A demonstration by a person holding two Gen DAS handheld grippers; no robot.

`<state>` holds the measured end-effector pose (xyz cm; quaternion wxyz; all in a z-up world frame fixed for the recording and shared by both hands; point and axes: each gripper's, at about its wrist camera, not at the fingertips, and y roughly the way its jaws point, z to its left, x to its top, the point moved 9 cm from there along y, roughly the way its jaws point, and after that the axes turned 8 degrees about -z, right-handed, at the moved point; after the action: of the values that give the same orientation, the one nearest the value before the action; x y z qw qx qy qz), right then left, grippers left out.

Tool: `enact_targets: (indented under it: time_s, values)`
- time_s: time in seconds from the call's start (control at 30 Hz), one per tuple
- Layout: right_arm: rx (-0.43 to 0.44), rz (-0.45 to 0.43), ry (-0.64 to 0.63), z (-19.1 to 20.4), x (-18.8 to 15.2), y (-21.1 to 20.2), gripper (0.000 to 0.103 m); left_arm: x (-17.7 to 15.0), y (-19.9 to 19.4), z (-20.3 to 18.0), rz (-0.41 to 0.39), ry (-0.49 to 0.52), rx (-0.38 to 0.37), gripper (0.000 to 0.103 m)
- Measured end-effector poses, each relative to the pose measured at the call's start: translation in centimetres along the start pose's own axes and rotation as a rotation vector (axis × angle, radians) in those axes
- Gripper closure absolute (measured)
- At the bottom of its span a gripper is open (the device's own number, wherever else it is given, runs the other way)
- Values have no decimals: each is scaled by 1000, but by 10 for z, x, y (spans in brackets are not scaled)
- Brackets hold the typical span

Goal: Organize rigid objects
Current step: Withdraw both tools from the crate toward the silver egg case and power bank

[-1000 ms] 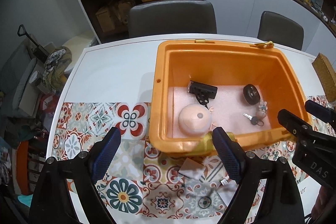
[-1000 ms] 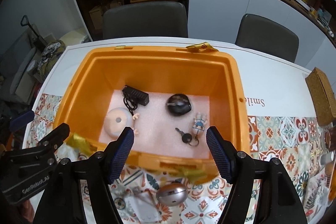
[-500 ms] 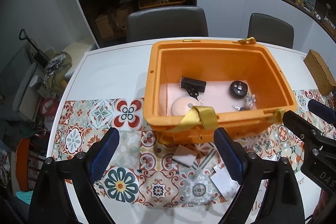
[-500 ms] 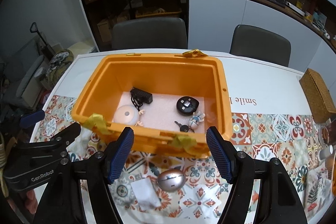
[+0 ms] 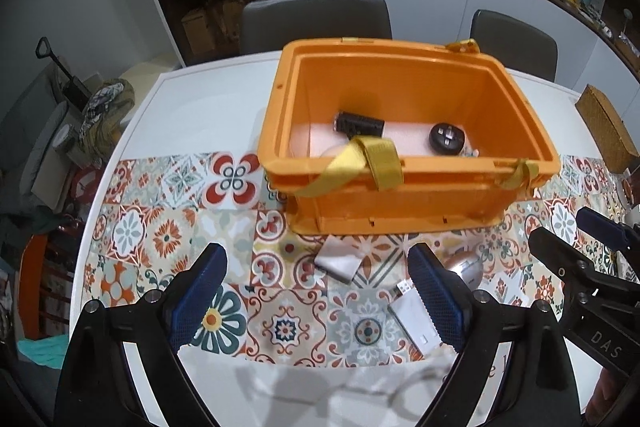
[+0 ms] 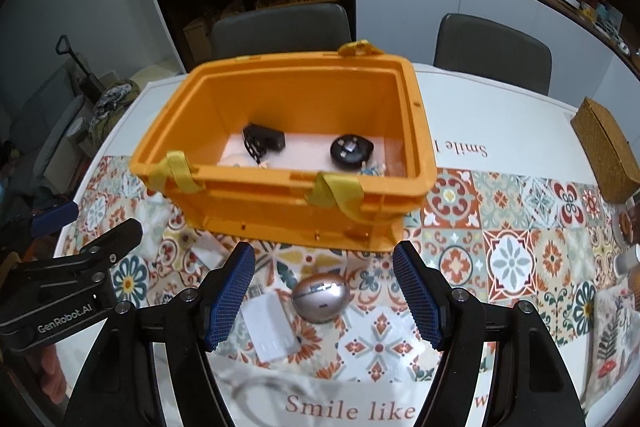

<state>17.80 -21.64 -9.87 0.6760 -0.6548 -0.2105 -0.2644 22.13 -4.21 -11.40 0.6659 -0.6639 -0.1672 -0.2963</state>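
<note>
An orange crate [image 5: 400, 203] [image 6: 288, 203] stands on the patterned mat. It holds a black adapter [image 5: 360, 125], a round black disc [image 6: 351, 151] and a pink dome half hidden by its wall. On the mat in front of it lie a silver mouse [image 6: 320, 297], a white charger [image 6: 270, 327] and a flat grey packet [image 5: 338, 261]. My left gripper [image 5: 316, 267] hovers open above the packet, touching nothing. My right gripper [image 6: 324, 263] stands open, and the mouse lies on the mat just beyond its fingertips, apart from both pads.
Yellow straps [image 5: 360, 163] hang over the crate's near rim. A wicker box [image 6: 604, 155] sits at the right on the white table [image 5: 208, 107]. Two grey chairs [image 5: 316, 19] stand behind. A white cable [image 6: 256, 387] curls near the front edge, and small items crowd the right edge.
Both grippers have drawn back from over the crate toward the table's near side. The mouse, the charger and the packet have come into view in front of the crate.
</note>
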Motion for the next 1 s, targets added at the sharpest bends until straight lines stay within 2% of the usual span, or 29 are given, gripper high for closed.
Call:
enact_targets:
  time_s: [0.5,1.0]
  values:
    - [4,76,-9,-3,-34,28,31,-33,21,-4,75,0,13,10]
    - [6,162,7,-12,-68,62,31,-72,54,-9,190,-3,26,10]
